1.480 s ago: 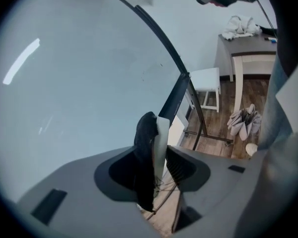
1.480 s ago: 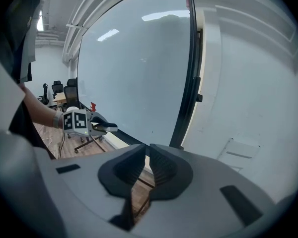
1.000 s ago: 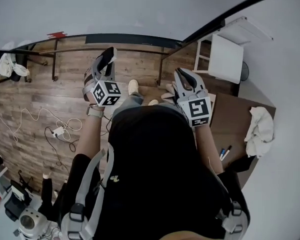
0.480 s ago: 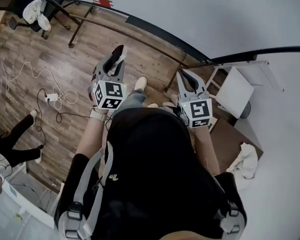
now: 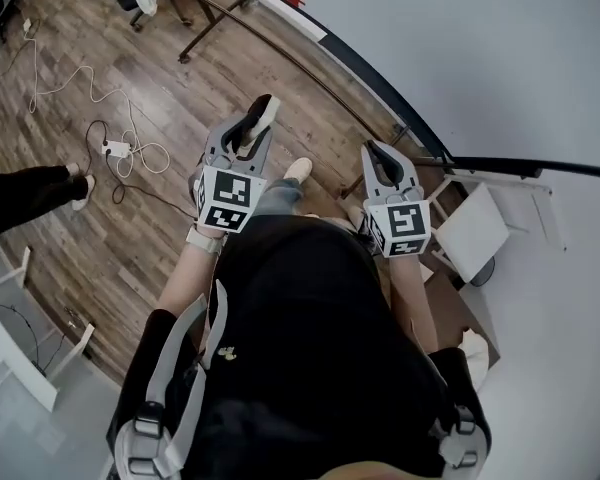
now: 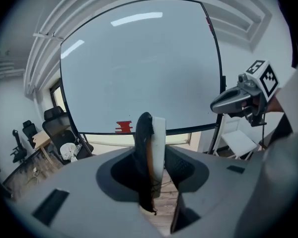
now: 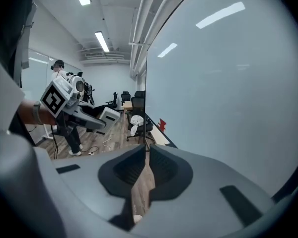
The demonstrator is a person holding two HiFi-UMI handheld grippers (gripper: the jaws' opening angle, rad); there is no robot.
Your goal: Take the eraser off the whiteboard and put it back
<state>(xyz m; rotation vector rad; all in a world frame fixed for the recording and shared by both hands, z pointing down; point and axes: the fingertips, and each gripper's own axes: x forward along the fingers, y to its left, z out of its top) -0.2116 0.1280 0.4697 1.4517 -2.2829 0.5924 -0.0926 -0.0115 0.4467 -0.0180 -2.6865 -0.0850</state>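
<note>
- A large blank whiteboard in a dark frame fills the left gripper view. The person stands just in front of it, seen from above in dark clothing, a gripper in each hand.
- The left gripper points toward the board's lower part. Its jaws have just been closing and now clamp the eraser between them.
- The right gripper is beside the board, angled along its surface. Its jaws are drawn together to a thin slit with nothing between them.
- The eraser has black felt on one side and a white body on the other. It stands on edge in the left jaws, clear of the whiteboard and not touching it.
- Judged from this, the first half of the task is done, since the eraser is off the board and held. Putting it back on the whiteboard has not yet been done.
- A small red mark sits at the board's lower edge, too small to read as writing.
- Each gripper carries a cube with black-and-white square patterns. These are codes, not words, and no brand or label is legible anywhere.
</note>
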